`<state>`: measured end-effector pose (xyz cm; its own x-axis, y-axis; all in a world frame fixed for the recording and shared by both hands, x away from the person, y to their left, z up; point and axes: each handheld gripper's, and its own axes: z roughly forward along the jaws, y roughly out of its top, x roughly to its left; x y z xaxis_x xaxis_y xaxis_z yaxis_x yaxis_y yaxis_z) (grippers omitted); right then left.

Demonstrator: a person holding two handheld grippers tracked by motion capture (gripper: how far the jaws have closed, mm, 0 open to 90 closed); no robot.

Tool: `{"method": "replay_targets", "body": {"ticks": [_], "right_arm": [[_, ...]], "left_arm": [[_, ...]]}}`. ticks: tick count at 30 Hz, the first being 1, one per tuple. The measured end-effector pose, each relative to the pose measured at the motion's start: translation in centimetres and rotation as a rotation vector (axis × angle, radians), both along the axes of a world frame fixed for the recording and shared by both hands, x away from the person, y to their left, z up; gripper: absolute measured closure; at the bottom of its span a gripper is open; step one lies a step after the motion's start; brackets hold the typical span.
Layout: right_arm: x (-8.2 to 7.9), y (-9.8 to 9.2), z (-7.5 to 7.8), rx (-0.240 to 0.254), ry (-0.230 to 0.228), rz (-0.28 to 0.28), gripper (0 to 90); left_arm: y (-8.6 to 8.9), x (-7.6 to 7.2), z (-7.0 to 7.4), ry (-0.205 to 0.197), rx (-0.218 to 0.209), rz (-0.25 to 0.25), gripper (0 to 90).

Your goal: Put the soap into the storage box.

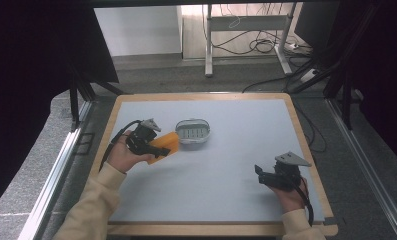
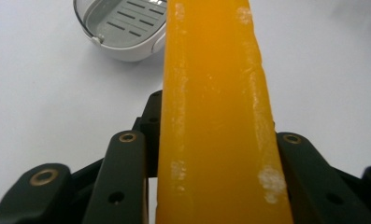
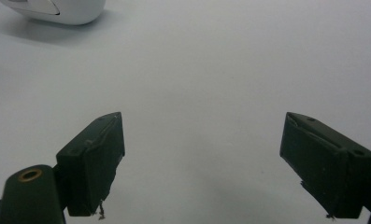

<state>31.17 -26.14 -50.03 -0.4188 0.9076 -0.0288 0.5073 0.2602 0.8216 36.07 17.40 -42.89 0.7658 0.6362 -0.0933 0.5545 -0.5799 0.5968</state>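
Grey table (image 1: 226, 165): left gripper (image 1: 158, 146) clamps orange bar (image 1: 167, 143) (right gripper (image 1: 260, 173) agape).

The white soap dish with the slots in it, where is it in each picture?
High view: the soap dish sits left of the table's middle, just right of the orange bar clamped in the left gripper.
Left gripper view: the dish is at the top left, beside the bar.
Right gripper view: a piece of its white wall peeks in at the top left corner.
Shared landmark: the grey table mat.
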Motion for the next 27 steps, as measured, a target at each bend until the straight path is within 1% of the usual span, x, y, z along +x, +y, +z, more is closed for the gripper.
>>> {"method": "replay_targets", "body": {"ticks": [6, 12, 15, 16, 18, 21, 23, 27], "right_arm": [[0.0, 0.0, 0.0, 0.0, 0.0, 0.001, 14.3], [0.0, 0.0, 0.0, -0.003, 0.002, 0.002, 14.3], [0.0, 0.1, 0.0, -0.002, 0.001, 0.003, 14.4], [0.0, 0.1, 0.0, -0.003, 0.002, 0.002, 14.3], [0.0, 0.0, -0.1, -0.003, 0.002, 0.002, 14.3], [0.0, 0.0, -0.1, -0.002, 0.003, 0.003, 14.4], [0.0, 0.0, -0.1, -0.003, 0.002, 0.003, 14.3], [0.0, 0.0, 0.0, -0.002, 0.003, 0.003, 14.3]], "left_arm": [[-0.1, 0.4, 0.1, -0.001, -0.006, -0.007, 61.4], [-0.4, 1.0, 0.2, -0.013, 0.01, -0.02, 61.4], [-0.4, 1.1, 0.4, -0.013, 0.01, -0.026, 61.5], [-0.5, 1.3, 0.6, -0.021, 0.019, -0.033, 61.5], [-0.5, 1.4, 0.7, -0.02, 0.016, -0.034, 61.5], [-0.7, 1.6, 1.0, -0.029, 0.021, -0.038, 61.5], [-0.7, 1.8, 1.1, -0.023, 0.025, -0.047, 61.5], [-0.8, 2.0, 1.1, -0.023, 0.028, -0.051, 61.4]]}}
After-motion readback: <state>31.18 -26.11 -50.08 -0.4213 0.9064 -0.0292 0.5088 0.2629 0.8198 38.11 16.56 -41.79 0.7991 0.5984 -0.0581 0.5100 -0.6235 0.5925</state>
